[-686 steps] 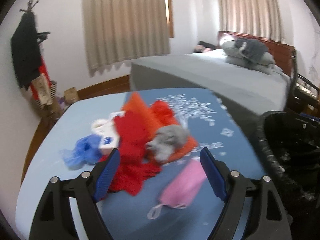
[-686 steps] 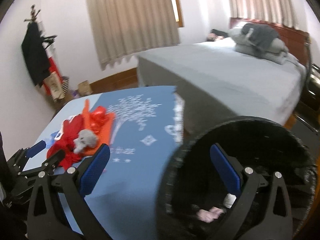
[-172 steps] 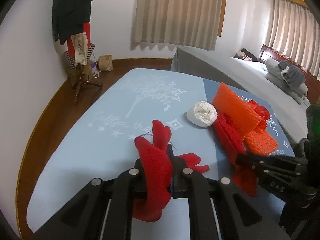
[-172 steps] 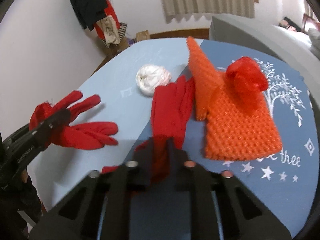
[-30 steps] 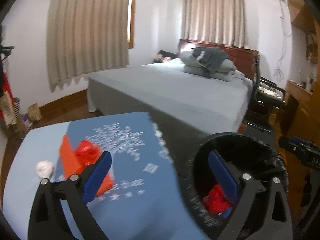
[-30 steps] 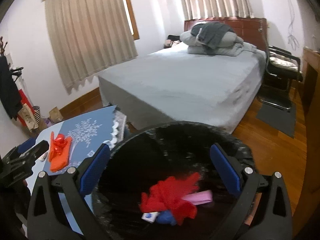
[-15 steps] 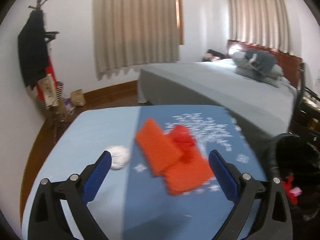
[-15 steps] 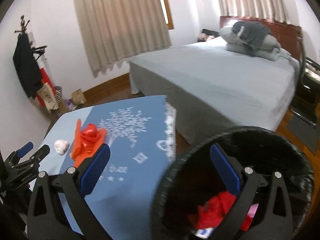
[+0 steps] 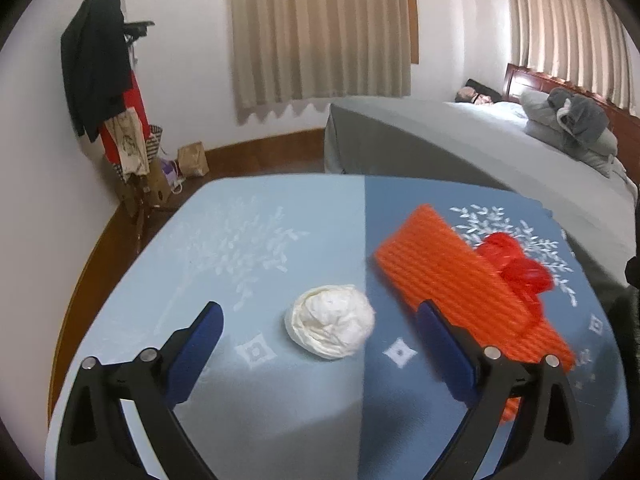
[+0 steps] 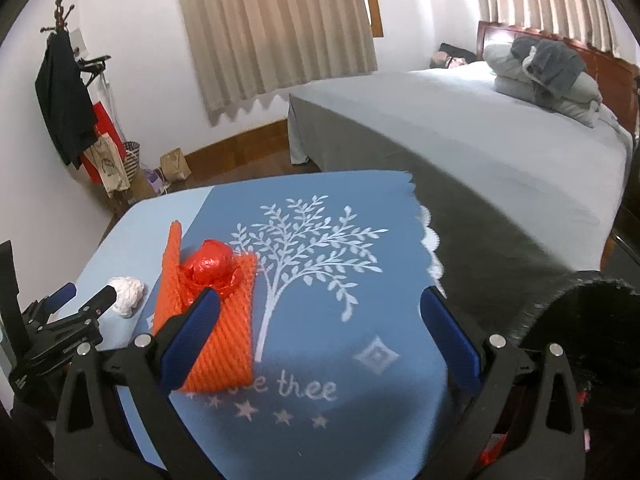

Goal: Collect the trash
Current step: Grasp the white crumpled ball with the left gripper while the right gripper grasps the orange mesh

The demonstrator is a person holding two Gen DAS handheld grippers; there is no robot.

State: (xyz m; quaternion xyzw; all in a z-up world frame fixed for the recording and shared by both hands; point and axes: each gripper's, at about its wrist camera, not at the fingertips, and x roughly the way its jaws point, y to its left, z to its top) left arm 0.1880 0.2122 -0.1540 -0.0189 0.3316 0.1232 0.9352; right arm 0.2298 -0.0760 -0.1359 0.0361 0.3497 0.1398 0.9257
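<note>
**A:** Left wrist view first: half a second ago you were swinging back from the bin, and now your left gripper (image 9: 318, 334) hangs spread wide and empty, framing the white paper wad (image 9: 330, 333) on the pale half of the blue tablecloth (image 9: 248, 248). The red gloves are gone from the table, so what's left is the wad, the orange knitted cloth (image 9: 452, 280) just to its right, and the red crumpled wrapper (image 9: 516, 266) resting on that cloth.

**B:** And your right gripper (image 10: 318, 330)?

**A:** Also spread and empty, over the darker half of the cloth, with the black bin (image 10: 600, 320) at your far right.

**B:** Anything you can't see?

**A:** The bin is cut off by the frame edge, so its contents are mostly hidden; only a scrap of red shows low down. The orange cloth's near end sits behind your finger, and the whole scene is slightly blurred.
</note>
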